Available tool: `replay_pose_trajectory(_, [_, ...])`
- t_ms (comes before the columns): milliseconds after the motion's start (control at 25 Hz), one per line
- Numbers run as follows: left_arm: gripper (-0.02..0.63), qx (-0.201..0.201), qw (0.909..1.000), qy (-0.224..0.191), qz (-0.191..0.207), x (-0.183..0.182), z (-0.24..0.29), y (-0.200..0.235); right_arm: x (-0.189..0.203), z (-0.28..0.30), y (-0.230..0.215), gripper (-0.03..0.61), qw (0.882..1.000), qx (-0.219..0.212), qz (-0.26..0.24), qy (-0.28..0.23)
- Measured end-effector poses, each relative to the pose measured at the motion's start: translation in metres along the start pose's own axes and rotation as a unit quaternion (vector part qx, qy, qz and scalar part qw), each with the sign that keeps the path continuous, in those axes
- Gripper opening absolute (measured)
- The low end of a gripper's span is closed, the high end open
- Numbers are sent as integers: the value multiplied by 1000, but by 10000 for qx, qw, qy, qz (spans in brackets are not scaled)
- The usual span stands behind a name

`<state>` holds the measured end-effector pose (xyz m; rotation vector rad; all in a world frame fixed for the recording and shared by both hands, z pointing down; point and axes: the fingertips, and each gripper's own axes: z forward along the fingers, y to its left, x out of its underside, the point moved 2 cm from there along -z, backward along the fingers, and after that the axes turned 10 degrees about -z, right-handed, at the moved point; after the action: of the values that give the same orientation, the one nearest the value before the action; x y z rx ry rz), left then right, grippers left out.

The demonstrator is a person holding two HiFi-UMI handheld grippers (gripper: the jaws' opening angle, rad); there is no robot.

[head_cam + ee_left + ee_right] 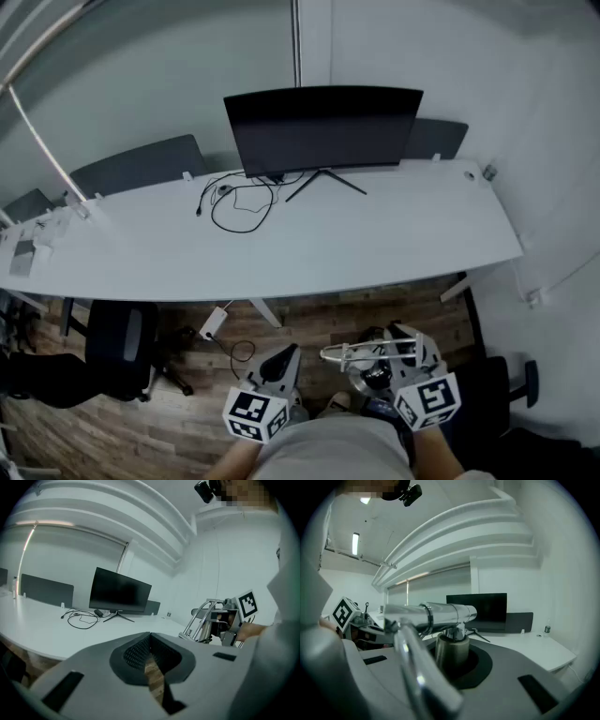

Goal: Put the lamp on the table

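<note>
The left gripper [281, 366] is hanging low at the near edge of the scene with its jaws pressed together on nothing, only a sliver of floor showing through the slit between them. Just to its right, the right gripper [405, 349] is clenching the silvery metal lamp [367, 353], its jaws closing around the lamp's short brushed-metal cylinder. The lamp is riding in that grip over the brown wood-plank floor [309, 323], on the near side of the long white table [328, 253] and not touching it. At the far left, a black office chair [122, 347] is standing partly under the table, and a grey partition panel [136, 164] is rising behind the table's far edge. Right of that, a looped black cable [239, 202] is lying on the tabletop, just left of the wide black monitor [322, 127], which is standing on thin legs at the far middle. A small bottle [488, 172] is sitting at the table's far right end. The near right stretch of tabletop, straight ahead of the lamp, is lying bare. The lamp is showing polished chrome tubes: a thick horizontal barrel crossing above the gripped cylinder and thinner rods running alongside, catching bright reflections.
</note>
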<state>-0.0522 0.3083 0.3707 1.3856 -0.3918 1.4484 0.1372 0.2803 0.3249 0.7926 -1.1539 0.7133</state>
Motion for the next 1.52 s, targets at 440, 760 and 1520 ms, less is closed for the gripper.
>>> replay_pose_trajectory(440, [3, 6, 10000, 0, 57, -4, 9, -10, 0, -3, -16, 40, 9999, 86, 76, -128])
replay_pose_trajectory(760, [3, -105, 9999, 21, 72, -5, 20, -18, 4, 0, -29, 40, 9996, -96, 176, -196])
replay_pose_trajectory(1520, [3, -322, 9994, -6, -80, 6, 64, -19, 26, 18, -67, 40, 9989, -432, 189, -59])
